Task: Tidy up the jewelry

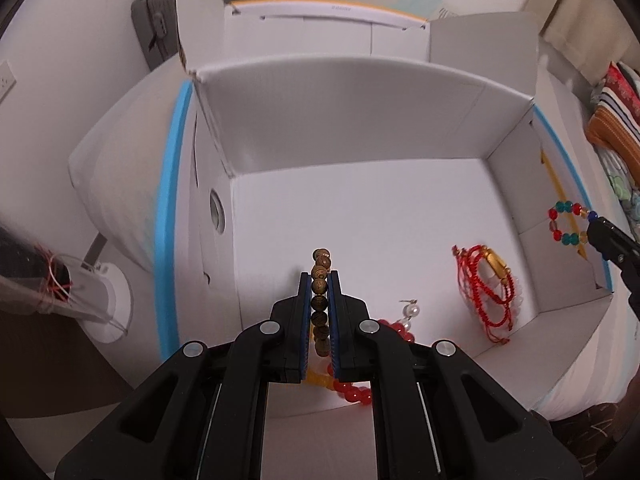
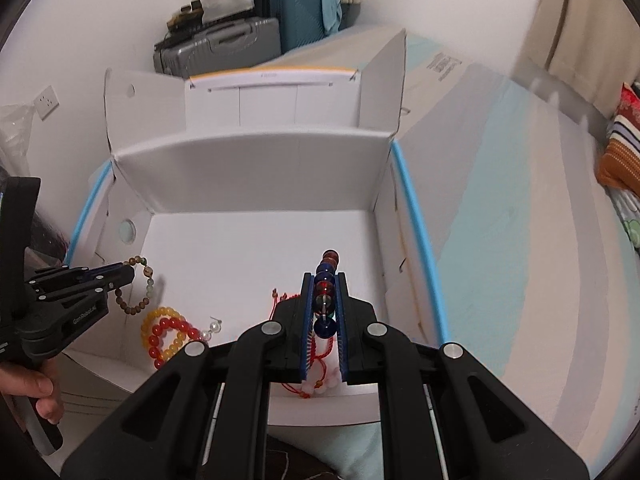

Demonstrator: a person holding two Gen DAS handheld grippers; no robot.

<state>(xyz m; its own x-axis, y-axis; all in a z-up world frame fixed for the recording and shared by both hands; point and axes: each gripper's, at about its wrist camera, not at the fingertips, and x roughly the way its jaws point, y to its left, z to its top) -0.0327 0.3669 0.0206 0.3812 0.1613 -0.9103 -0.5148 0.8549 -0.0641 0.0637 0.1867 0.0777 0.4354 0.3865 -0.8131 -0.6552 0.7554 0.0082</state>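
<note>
An open white cardboard box (image 1: pixel 360 120) (image 2: pixel 260 160) sits on the bed. My left gripper (image 1: pixel 320 280) is shut on a brown wooden bead bracelet (image 1: pixel 320 304), held over the box's left part; it also shows in the right wrist view (image 2: pixel 138 292). My right gripper (image 2: pixel 325 284) is shut on a multicoloured glass bead bracelet (image 2: pixel 326 296), held over the box's right part; it shows in the left wrist view (image 1: pixel 568 224). On the box floor lie a red cord bracelet with a gold bead (image 1: pixel 488 284), red and yellow bead bracelets (image 2: pixel 166 334) and a pearl earring (image 1: pixel 412 312).
The box has raised flaps (image 1: pixel 192 12) and blue-edged sides (image 2: pixel 416 232). A striped mattress (image 2: pixel 520 220) lies to the right, with patterned pillows (image 2: pixel 620 148). Suitcases (image 2: pixel 240 40) stand by the far wall. A white stand with a clear bag (image 1: pixel 80 292) is at the left.
</note>
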